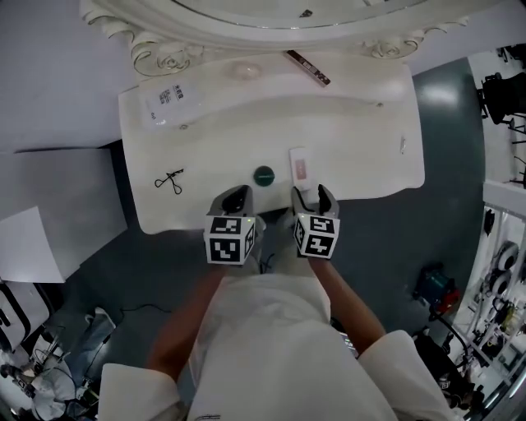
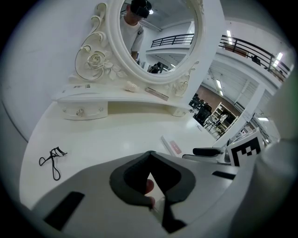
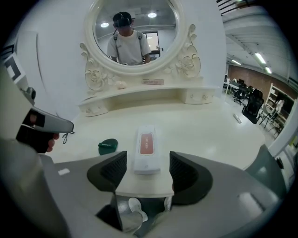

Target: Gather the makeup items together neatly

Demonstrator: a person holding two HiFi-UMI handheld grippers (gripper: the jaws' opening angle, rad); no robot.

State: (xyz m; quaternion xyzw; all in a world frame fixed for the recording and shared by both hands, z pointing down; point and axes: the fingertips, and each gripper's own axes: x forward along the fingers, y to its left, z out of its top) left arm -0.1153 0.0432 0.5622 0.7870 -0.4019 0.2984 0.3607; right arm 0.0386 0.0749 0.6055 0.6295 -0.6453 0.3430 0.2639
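On the white vanity table [image 1: 353, 156] a long white box with a pink label [image 1: 300, 165] lies near the front edge. My right gripper [image 3: 148, 169] is open, and the near end of the box [image 3: 146, 148] lies between its jaws without the pads touching it. A round green compact [image 1: 263, 175] sits just left of the box. A black eyelash curler [image 1: 168, 182] lies at the front left. My left gripper [image 1: 236, 197] hovers at the front edge behind the compact, jaws shut on nothing [image 2: 151, 179].
A large ornate mirror [image 1: 271, 16] stands at the back above a raised shelf. On the shelf lie a dark slim stick [image 1: 308, 68], a clear labelled packet [image 1: 168, 103] and a small pale lump [image 1: 244, 71]. A tiny pale item [image 1: 403, 145] rests at the right.
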